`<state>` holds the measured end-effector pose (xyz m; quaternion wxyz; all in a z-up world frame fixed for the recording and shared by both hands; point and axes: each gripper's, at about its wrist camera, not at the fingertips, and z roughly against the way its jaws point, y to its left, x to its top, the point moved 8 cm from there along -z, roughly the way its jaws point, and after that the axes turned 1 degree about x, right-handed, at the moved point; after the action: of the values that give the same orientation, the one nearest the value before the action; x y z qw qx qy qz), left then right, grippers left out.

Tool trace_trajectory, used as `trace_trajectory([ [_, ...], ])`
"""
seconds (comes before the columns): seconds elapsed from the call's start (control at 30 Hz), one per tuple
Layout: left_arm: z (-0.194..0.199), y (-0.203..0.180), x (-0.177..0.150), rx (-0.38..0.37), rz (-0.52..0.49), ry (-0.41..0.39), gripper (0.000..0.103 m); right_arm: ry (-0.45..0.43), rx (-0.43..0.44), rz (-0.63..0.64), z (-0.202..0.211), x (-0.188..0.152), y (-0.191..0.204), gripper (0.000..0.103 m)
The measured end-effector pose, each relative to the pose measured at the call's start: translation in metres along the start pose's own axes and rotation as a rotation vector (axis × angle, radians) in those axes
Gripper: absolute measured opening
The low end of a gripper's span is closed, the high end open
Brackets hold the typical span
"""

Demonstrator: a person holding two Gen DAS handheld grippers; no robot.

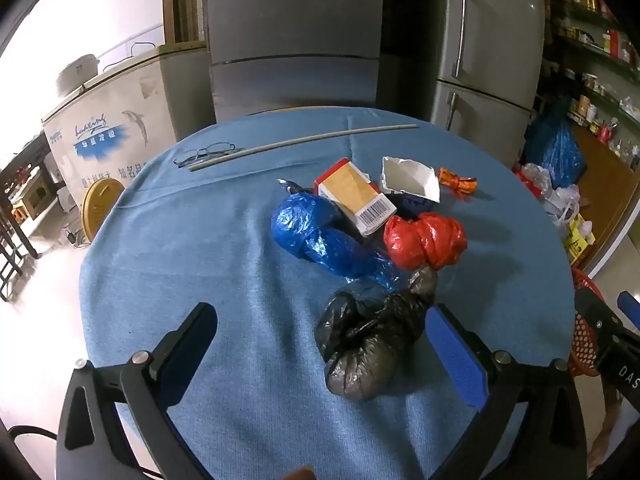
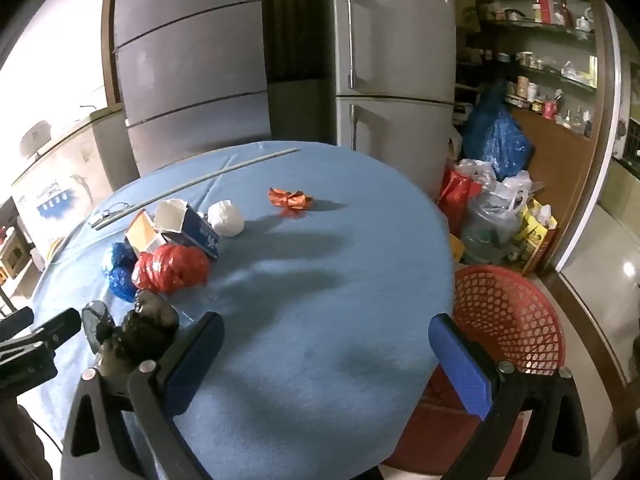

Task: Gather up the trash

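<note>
Left gripper (image 1: 320, 344) gapes wide around the black bag (image 1: 368, 340), seemingly untouched; right gripper (image 2: 326, 354) spread, empty.

Left gripper (image 1: 320, 354): black plastic frame, curved arms, triangular cut-outs, silver screws (image 1: 141, 357), flat blue foam pads (image 1: 456, 354). Right gripper (image 2: 325, 360): identical black frame, blue pads (image 2: 460, 364), white lettering at left view's 4 o'clock.

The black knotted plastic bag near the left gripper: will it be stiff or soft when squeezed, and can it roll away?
The black bag looks like crinkled thin film tied into a lump, so it probably gives under the pads and feels light. Its lumpy, elongated shape on the blue cloth suggests it would hardly roll. The glossy film may slip slightly in the left gripper.
</note>
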<state>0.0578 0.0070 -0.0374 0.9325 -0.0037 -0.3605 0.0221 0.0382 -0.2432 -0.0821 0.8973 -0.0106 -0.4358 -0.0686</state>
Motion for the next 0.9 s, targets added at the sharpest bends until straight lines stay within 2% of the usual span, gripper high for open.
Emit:
trace_trajectory([
  [0.17,-0.003,-0.003,-0.009,0.013,0.003,-0.017,0.103,0.02,0.008,0.015,0.001,-0.006,-0.001,0.103],
  [0.2,-0.004,-0.002,-0.01,0.014,0.002,-0.018,0.103,0.009,-0.019,-0.005,-0.001,-0.001,-0.003,0.103],
  [0.33,-0.004,-0.005,-0.018,0.02,-0.002,-0.028,0.103,0.007,-0.019,-0.007,0.0,0.001,-0.007,0.103],
  [0.9,-0.004,-0.007,-0.021,0.021,-0.006,-0.033,0.103,0.013,-0.029,-0.002,-0.002,-0.003,-0.004,0.103],
])
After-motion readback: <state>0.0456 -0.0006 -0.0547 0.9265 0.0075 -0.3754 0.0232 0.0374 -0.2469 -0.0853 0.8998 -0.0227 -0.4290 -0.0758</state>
